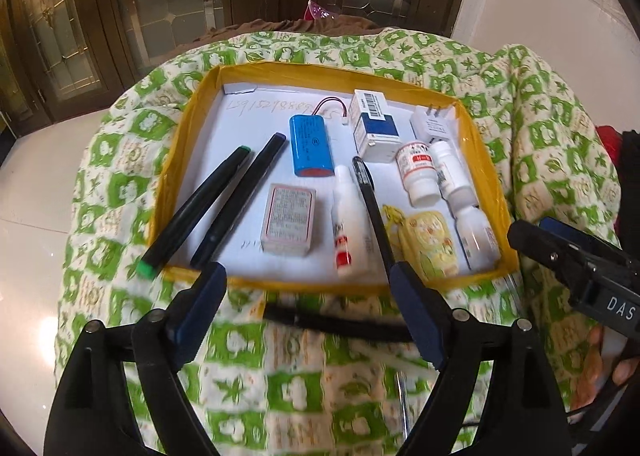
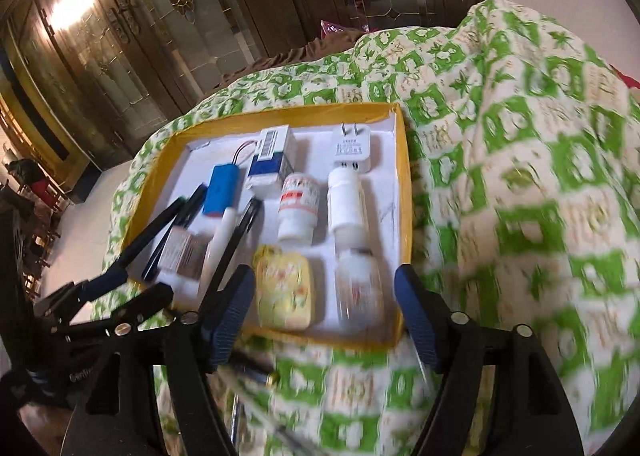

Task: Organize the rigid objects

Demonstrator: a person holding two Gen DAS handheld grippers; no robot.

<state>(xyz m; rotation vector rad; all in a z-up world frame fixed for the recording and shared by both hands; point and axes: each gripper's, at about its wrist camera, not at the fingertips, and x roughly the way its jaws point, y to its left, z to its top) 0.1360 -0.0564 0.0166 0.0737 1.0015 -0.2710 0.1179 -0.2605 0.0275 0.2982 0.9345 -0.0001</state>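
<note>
- Plainly, the tray (image 1: 486, 171) is the biggest piece here: a shallow yellow-rimmed cardboard tray on the green-patterned quilt (image 1: 120, 183), light and a bit floppy, best left where it sits.
- The two black markers (image 1: 200, 207) lean over the tray's near-left rim, side by side; stiff, light, smooth, so I'd pinch one across the middle of the barrel.
- The black pen (image 1: 370, 207) lies slanted over the near rim, thin and prone to rolling; mid-barrel again.
- The blue battery pack (image 1: 310, 145) looks the heaviest, firm and round; grip across its width, clear of the thin wires.
- The white pill bottles (image 1: 416, 171) lie on their sides at the right, hard, slick plastic; take them across the body.
- The small printed box (image 1: 289, 219) sits flat mid-tray; its flat sides suit the pads.
- The left hand-held gripper (image 1: 308, 288) hangs over the near rim, jaws spread wide, nothing between them.
- The right hand-held gripper (image 2: 326, 296) is likewise parted and empty, above the tray's near-right corner; its view is blurred.
</note>
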